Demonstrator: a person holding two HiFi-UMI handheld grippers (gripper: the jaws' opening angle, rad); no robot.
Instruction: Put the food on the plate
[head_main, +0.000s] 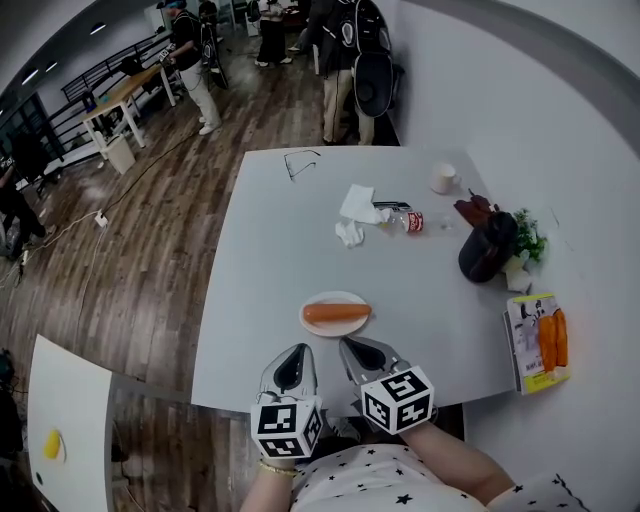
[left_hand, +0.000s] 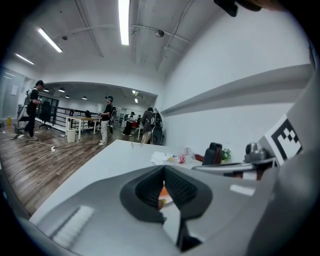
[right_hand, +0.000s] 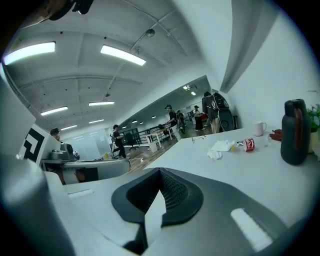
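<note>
A long orange piece of food (head_main: 336, 312) lies on a small white plate (head_main: 312, 303) near the table's front edge. Just short of the plate, side by side over that edge, are my left gripper (head_main: 298, 351) and my right gripper (head_main: 352, 348). In the left gripper view the left gripper (left_hand: 164, 170) is shut with nothing held. A sliver of the orange food (left_hand: 162, 192) shows through the slit below its pads. The right gripper (right_hand: 160, 172) is shut and empty in the right gripper view. Two more orange pieces (head_main: 553, 340) rest on a book at the right edge.
On the white table (head_main: 270, 270) stand a black flask (head_main: 487, 247), a small plant (head_main: 527, 238), a red can (head_main: 413, 221), crumpled tissues (head_main: 358, 205), a cup (head_main: 443, 178) and glasses (head_main: 301, 162). A wall runs along the right. People stand beyond the far edge.
</note>
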